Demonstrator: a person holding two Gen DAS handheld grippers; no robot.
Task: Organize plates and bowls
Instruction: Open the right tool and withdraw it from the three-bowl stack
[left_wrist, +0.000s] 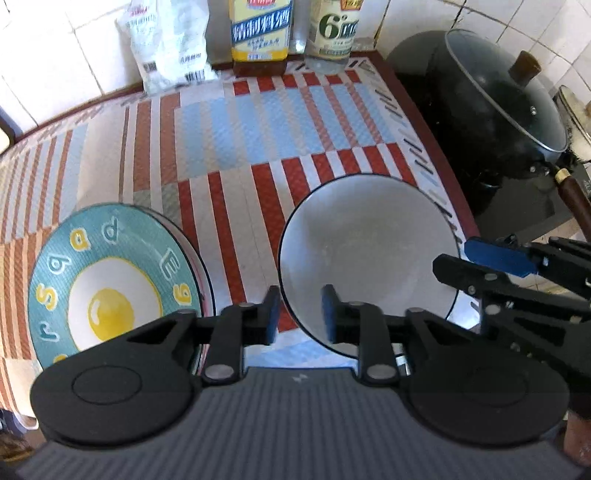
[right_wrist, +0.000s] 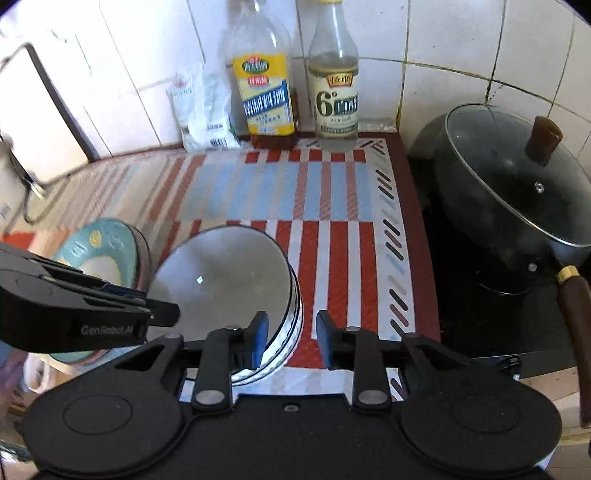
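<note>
White bowl (left_wrist: 365, 258) upright, mouth upward, round

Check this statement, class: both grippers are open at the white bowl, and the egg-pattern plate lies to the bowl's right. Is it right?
One thing is wrong: the egg-pattern plate lies to the left of the white bowl, not its right, as the left wrist view shows. The rest stands: the left gripper and right gripper are both open at the bowl.
</note>
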